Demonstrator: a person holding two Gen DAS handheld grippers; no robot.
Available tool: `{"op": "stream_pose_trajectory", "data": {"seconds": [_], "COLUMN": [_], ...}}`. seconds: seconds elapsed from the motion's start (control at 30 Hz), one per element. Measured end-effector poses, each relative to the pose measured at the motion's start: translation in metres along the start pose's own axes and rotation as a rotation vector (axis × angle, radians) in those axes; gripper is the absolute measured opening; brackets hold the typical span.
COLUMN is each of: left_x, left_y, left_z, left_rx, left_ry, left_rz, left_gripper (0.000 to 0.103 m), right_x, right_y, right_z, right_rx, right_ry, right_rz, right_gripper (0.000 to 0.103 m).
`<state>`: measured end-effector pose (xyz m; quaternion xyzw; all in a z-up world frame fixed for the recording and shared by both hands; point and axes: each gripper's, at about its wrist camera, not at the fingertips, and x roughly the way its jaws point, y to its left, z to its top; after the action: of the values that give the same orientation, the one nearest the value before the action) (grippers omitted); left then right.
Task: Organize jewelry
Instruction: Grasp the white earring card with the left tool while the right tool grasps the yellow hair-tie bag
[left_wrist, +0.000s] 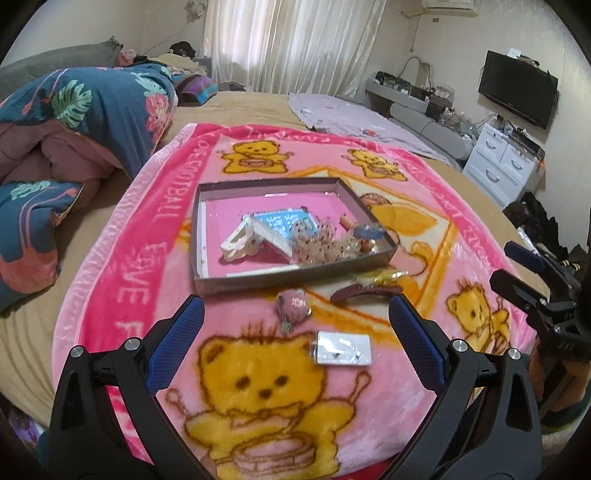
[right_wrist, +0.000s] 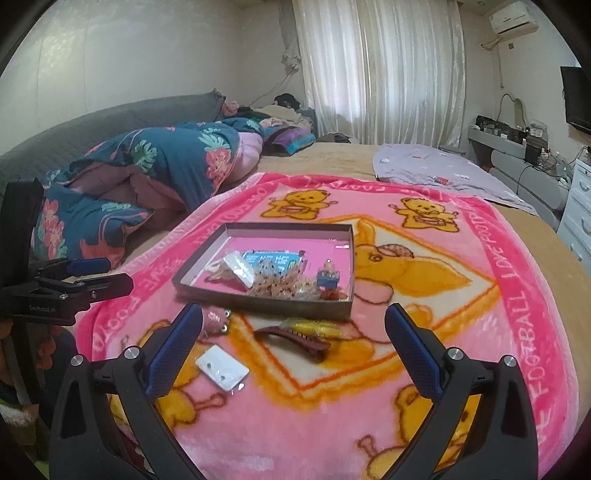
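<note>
A shallow grey box (left_wrist: 295, 277) (right_wrist: 266, 302) with a pink floor lies on the pink bear blanket and holds several hair and jewelry pieces. In front of it lie a dark red hair clip (left_wrist: 364, 290) (right_wrist: 295, 341), a yellow piece (left_wrist: 384, 276) (right_wrist: 314, 325), a small pink fuzzy charm (left_wrist: 293, 306) (right_wrist: 218, 321) and a white earring card (left_wrist: 341, 348) (right_wrist: 222, 368). My left gripper (left_wrist: 295, 321) hovers open above the charm and card. My right gripper (right_wrist: 293, 325) hangs open over the hair clip. Both hold nothing.
The blanket (left_wrist: 129, 266) covers a tan bed. A folded floral quilt (left_wrist: 85, 122) lies at the left, a lilac cloth (right_wrist: 443, 173) at the far right. White drawers (left_wrist: 502, 162) and a wall TV (left_wrist: 517, 88) stand beyond the bed.
</note>
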<state>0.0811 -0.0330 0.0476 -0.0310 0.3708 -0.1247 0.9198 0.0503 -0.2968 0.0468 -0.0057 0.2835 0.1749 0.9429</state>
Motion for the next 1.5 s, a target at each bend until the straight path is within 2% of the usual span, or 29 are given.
{"op": "stream_pose_trajectory", "data": {"seconds": [0.3,0.77,0.97,1.1,1.27,1.33,1.5], "left_x": [0.016,0.066,0.085,0.091,0.105,0.107,0.115], "left_y": [-0.004,-0.051,-0.058,-0.063,-0.059,-0.058,-0.058], "left_z": [-0.024,-0.064,-0.074,-0.073,-0.072,-0.072,-0.072], "left_rx": [0.022,0.136,0.148,0.168,0.137,0.132,0.117], "left_ry": [0.074,0.194,0.212,0.183,0.195,0.191,0.197], "left_rz": [-0.002,-0.032,-0.017,-0.011,-0.001,-0.001,-0.014], "left_gripper": [0.093,0.093,0.093,0.093,0.093,0.090,0.070], "right_x": [0.011,0.037,0.061,0.078,0.104,0.116,0.138], "right_y": [-0.009,-0.054,-0.063,-0.065,-0.060,-0.056,-0.046], "right_z": [-0.018,-0.036,-0.043,-0.041,-0.036,-0.035,-0.028], "right_rx": [0.020,0.167,0.239,0.272,0.290,0.278,0.250], "right_ry": [0.062,0.139,0.195,0.224,0.269,0.284,0.299], "right_rz": [-0.006,-0.004,0.034,0.052,0.051,0.042,0.032], "right_gripper": [0.098,0.099,0.098,0.098,0.098,0.098,0.098]}}
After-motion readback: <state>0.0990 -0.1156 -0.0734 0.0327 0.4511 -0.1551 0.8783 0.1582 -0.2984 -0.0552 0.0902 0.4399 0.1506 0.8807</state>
